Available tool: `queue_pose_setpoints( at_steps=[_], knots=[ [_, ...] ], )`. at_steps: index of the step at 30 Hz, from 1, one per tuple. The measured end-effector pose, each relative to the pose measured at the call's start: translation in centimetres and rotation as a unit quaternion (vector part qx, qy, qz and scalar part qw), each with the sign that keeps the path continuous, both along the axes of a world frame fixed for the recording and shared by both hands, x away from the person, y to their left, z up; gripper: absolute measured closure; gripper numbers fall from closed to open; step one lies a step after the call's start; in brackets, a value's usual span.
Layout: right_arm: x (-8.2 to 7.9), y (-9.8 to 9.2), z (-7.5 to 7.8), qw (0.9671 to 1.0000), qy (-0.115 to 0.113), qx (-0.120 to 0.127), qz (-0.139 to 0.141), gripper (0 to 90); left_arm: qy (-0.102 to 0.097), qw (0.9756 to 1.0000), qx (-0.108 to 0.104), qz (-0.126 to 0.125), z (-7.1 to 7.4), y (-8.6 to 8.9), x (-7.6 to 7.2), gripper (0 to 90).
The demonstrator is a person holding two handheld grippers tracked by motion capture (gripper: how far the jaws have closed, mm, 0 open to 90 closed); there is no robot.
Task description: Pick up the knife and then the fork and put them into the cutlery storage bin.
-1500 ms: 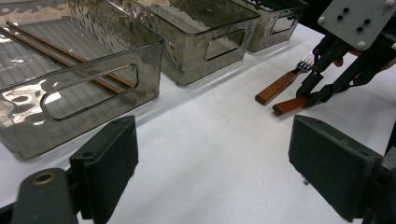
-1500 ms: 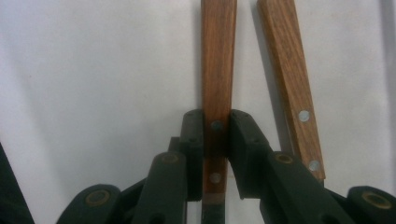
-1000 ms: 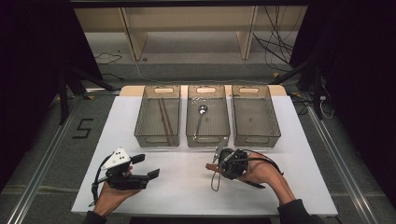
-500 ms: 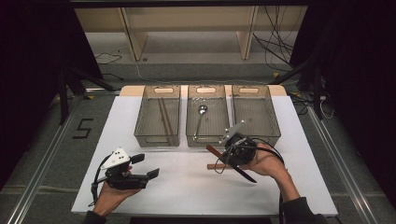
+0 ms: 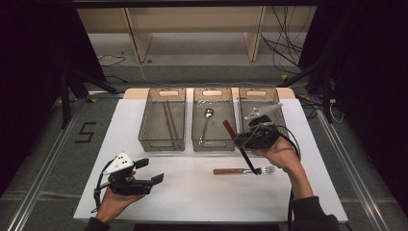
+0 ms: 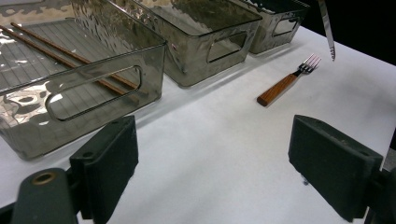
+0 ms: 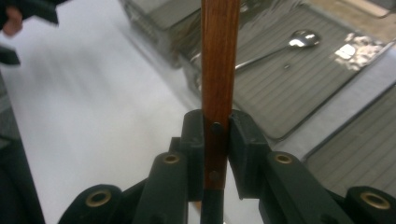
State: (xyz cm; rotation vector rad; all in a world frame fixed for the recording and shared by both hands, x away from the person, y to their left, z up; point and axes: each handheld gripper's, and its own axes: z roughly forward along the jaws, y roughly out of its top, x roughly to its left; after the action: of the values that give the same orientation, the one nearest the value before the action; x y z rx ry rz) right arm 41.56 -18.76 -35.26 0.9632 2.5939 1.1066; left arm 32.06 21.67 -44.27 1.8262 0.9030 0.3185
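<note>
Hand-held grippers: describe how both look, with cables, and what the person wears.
Left hand-held gripper: black body, a pale grey three-cornered plate on top, two blocky matte black jaws with brass-coloured pivot bushings, a black cable looping below. Right hand-held gripper: the same black build, a grey plate on top, brass bushings at the jaw pivots, a black cable curving round the wrist. The person wears dark sleeves.

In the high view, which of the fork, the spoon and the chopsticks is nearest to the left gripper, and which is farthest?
1. Chopsticks, in the left bin, up and right of the left gripper.
2. Fork, on the table to its right; close to the chopsticks in distance, hard to rank.
3. Spoon, in the middle bin, farthest.
</note>
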Motion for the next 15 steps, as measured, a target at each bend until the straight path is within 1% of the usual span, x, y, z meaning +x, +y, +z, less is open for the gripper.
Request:
queue_pose_setpoints(
  at_steps=[2, 5, 15],
  knots=[
    [0.4, -0.4, 0.4, 0.9998, -0.002, 0.014, -0.017, 77.4, 0.000, 1.0000, 0.000, 0.000, 0.0, 0.0, 0.0, 15.5],
    [1.0, -0.8, 0.9, 0.9990, -0.007, 0.024, -0.037, 77.4, 0.000, 1.0000, 0.000, 0.000, 0.0, 0.0, 0.0, 15.6],
    [2.5, -2.1, 2.8, 0.9956, -0.024, 0.049, -0.076, 77.4, -0.005, 1.0000, -0.004, 0.005, 0.1, 0.2, 0.0, 15.5]
  ],
)
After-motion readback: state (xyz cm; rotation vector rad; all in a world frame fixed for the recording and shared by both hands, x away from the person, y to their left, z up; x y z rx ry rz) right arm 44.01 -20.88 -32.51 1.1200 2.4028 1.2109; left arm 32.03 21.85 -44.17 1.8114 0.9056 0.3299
